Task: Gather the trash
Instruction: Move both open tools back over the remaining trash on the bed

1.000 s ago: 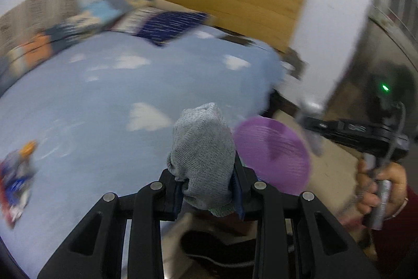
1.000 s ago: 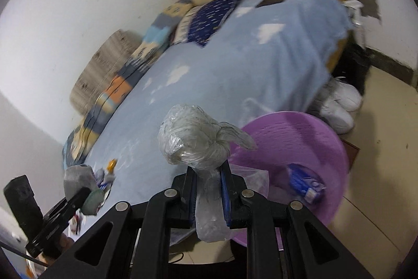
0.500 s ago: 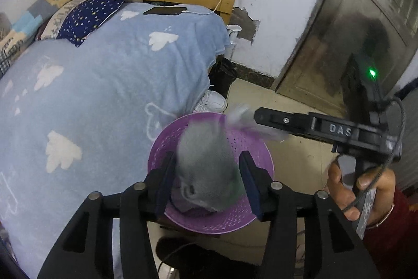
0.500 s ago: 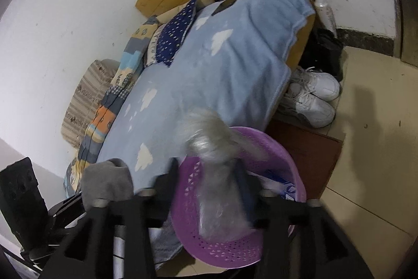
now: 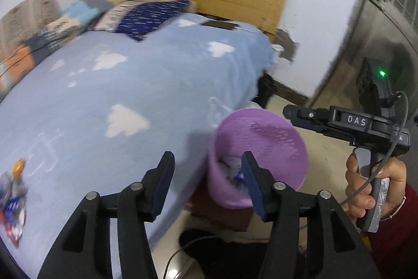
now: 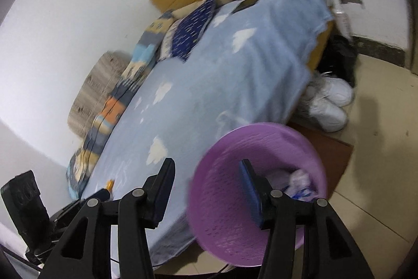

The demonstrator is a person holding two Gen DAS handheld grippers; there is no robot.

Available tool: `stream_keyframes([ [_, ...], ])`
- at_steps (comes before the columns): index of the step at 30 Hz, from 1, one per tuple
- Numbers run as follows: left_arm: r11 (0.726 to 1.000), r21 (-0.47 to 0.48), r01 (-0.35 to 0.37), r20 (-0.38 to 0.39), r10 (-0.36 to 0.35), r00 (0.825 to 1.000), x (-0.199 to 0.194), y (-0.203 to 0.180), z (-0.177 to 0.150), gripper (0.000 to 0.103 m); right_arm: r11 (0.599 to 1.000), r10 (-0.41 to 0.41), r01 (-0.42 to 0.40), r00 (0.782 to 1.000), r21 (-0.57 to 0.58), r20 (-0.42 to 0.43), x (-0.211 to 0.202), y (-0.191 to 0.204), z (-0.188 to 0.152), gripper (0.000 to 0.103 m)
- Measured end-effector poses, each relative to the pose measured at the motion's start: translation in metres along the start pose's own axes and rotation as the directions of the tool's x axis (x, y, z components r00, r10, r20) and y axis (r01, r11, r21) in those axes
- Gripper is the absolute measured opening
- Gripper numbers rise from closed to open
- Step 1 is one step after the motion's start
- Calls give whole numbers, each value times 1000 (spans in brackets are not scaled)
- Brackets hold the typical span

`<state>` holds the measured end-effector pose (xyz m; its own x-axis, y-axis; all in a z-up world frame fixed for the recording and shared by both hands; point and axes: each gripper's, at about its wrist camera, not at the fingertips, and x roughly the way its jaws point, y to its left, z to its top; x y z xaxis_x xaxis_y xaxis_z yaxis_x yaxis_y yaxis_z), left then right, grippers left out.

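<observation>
Both claws gape wide and carry nothing: the left gripper (image 5: 207,174) and the right gripper (image 6: 207,181). The purple basket (image 6: 224,203) sits at four o'clock of the bed (image 6: 209,96), crumpled trash (image 6: 297,183) inside.

Left black plastic two-finger gripper (image 5: 207,175): angular matte arms, dark blue pads on the inner finger faces, four round silver screw heads across the linkage. Right black plastic two-finger gripper (image 6: 206,182): same build, same blue pads and silver screws. Side-on from the left wrist camera, it has a long black body marked "DAS" in white, green LED lit on the rear block, thin grey cable looped down the grey handle. Bare-skinned hand (image 5: 365,190) (thin bracelet at the wrist), dark red sleeve (image 5: 392,239).
</observation>
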<state>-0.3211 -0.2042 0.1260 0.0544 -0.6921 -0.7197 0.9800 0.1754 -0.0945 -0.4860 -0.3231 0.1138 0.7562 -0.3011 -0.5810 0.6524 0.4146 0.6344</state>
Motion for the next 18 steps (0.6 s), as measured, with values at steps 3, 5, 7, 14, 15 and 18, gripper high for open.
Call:
stream_keyframes([
  [3, 997, -52, -51, 19, 52, 998, -23, 28, -16, 53, 998, 23, -26, 998, -58, -56, 20, 31, -10, 54],
  [5, 991, -87, -99, 29, 102, 994, -39, 50, -29, 53, 994, 36, -45, 995, -99, -97, 35, 55, -17, 54],
  [7, 984, -115, -134, 35, 139, 990, -53, 69, -40, 54, 987, 53, -73, 989, -141, -136, 50, 82, -24, 54],
  [14, 939, -254, -233, 38, 251, 967, -100, 145, -86, 54, 946, 87, -150, 972, -288, -220, 84, 170, -46, 54],
  [15, 926, -285, -249, 38, 270, 962, -107, 160, -93, 54, 940, 88, -158, 968, -301, -234, 89, 180, -50, 54],
  [18, 884, -378, -274, 42, 313, 949, -128, 199, -113, 54, 923, 88, -183, 957, -340, -277, 105, 210, -63, 54],
])
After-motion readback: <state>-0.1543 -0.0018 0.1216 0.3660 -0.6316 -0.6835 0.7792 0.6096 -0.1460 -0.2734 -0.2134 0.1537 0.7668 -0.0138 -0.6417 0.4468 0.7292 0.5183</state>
